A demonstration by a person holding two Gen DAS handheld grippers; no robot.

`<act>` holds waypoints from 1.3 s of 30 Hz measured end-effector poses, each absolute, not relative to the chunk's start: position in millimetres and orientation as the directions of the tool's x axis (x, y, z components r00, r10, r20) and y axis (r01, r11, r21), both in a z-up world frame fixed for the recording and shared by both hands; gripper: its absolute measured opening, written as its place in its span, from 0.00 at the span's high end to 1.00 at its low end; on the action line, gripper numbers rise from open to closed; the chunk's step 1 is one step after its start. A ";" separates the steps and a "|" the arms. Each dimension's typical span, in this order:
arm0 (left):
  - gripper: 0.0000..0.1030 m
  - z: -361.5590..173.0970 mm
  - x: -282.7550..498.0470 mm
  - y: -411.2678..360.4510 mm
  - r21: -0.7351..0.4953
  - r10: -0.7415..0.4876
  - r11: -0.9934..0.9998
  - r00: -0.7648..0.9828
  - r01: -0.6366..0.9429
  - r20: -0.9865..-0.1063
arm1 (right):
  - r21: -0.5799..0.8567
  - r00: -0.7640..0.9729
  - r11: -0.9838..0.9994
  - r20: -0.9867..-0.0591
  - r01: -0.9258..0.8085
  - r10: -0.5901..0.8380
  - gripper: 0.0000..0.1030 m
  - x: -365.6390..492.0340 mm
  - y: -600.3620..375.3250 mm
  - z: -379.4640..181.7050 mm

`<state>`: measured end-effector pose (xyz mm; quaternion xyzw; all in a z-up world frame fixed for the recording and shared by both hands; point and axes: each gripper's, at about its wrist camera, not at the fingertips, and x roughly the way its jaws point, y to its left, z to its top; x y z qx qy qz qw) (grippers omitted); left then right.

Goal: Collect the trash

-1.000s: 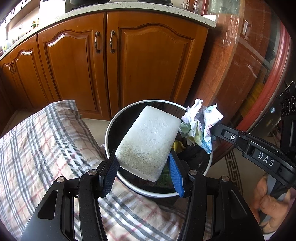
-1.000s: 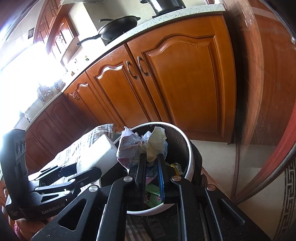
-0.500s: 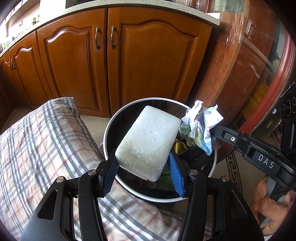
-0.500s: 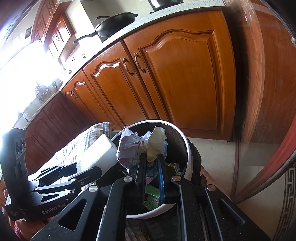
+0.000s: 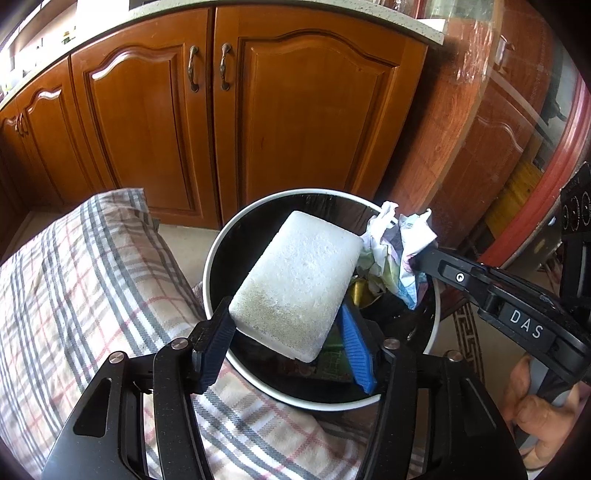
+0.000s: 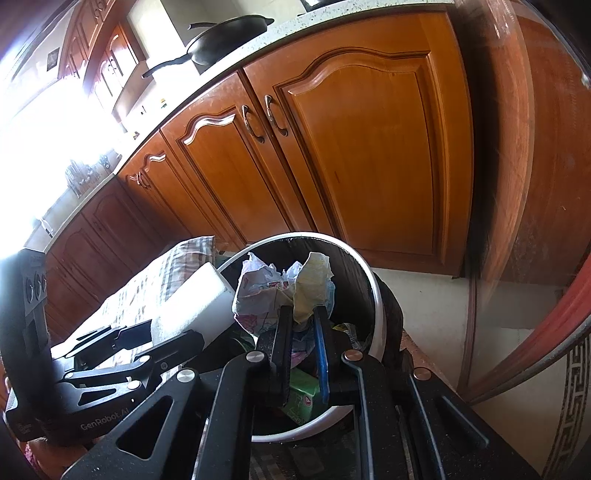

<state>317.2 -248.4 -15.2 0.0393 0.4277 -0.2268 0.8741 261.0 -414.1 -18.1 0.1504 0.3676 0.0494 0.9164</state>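
Left hand-held gripper (image 5: pixel 286 334) loosening around sponge (image 5: pixel 297 282) above bin (image 5: pixel 214 254)

Cabinets (image 5: pixel 295 122): orange-brown wood, arched panel doors, paired metal handles (image 5: pixel 208 68) at the meeting edges; ran along the back of both views. Counter (image 6: pixel 295 26): pale speckled top over the cabinets. Pan (image 6: pixel 225 35): black, long handle, sat on the counter. Cloth (image 5: pixel 74 295): plaid, cream with grey and pink stripes, lay draped at lower left. Floor (image 6: pixel 417 291): pale, showed at the cabinet foot. Rug (image 6: pixel 570 402): dark key-pattern border, at far right. Window area (image 6: pixel 40 140): overexposed, detail unreadable.
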 end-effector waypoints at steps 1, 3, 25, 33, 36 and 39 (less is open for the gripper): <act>0.42 -15.3 317.2 -247.5 -0.131 -0.362 0.896 0.527 0.424 -0.769 | 0.310 0.725 0.951 -0.660 0.025 0.196 0.83 261.2 -414.5 -18.1; 0.32 -14.5 316.1 -243.8 -0.138 -0.363 0.898 0.527 0.418 -0.769 | 0.315 0.730 0.949 -0.655 0.026 0.197 0.80 260.4 -416.6 -17.9; 0.13 15.6 220.4 -121.4 -0.240 -0.350 0.937 0.674 0.255 -0.651 | 0.418 0.800 0.907 -0.527 -0.050 0.287 0.06 177.9 -378.4 10.6; 0.12 13.4 168.1 -85.1 -0.234 -0.298 0.953 0.736 0.193 -0.608 | 0.398 0.803 0.914 -0.520 -0.074 0.291 0.02 136.5 -343.4 5.0; 0.12 13.2 149.1 -81.3 -0.178 -0.266 0.964 0.762 0.199 -0.591 | 0.373 0.808 0.924 -0.519 -0.080 0.280 0.02 123.0 -331.2 2.7; 0.09 15.4 127.9 -72.8 -0.157 -0.248 0.969 0.799 0.193 -0.547 | 0.335 0.823 0.939 -0.509 -0.083 0.254 0.02 110.0 -322.1 6.0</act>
